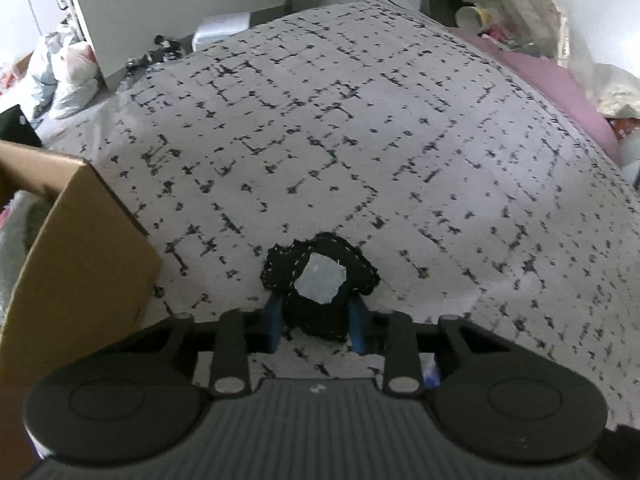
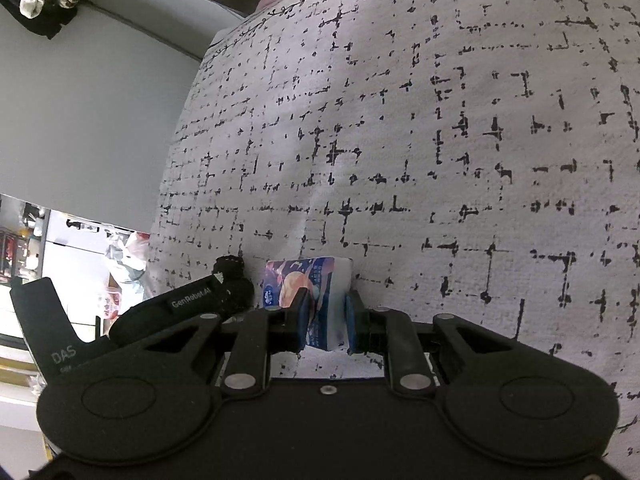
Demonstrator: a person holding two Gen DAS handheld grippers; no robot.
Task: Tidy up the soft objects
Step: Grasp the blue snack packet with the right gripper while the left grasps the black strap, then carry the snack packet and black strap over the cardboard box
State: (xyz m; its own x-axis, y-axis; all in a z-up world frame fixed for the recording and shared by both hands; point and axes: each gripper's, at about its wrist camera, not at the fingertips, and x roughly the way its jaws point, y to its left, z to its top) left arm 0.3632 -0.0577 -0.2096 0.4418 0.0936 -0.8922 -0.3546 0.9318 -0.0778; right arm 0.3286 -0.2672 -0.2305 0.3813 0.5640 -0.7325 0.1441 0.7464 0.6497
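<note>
A black knitted piece (image 1: 320, 280) with a pale patch at its middle is pinched between the blue pads of the left gripper (image 1: 318, 326), low over the patterned bedspread (image 1: 360, 140); a cardboard box (image 1: 80, 248) stands just to its left. A printed tissue pack (image 2: 316, 292) is clamped in the right gripper (image 2: 326, 324), apparently resting on the spread, with the left gripper beside it.
</note>
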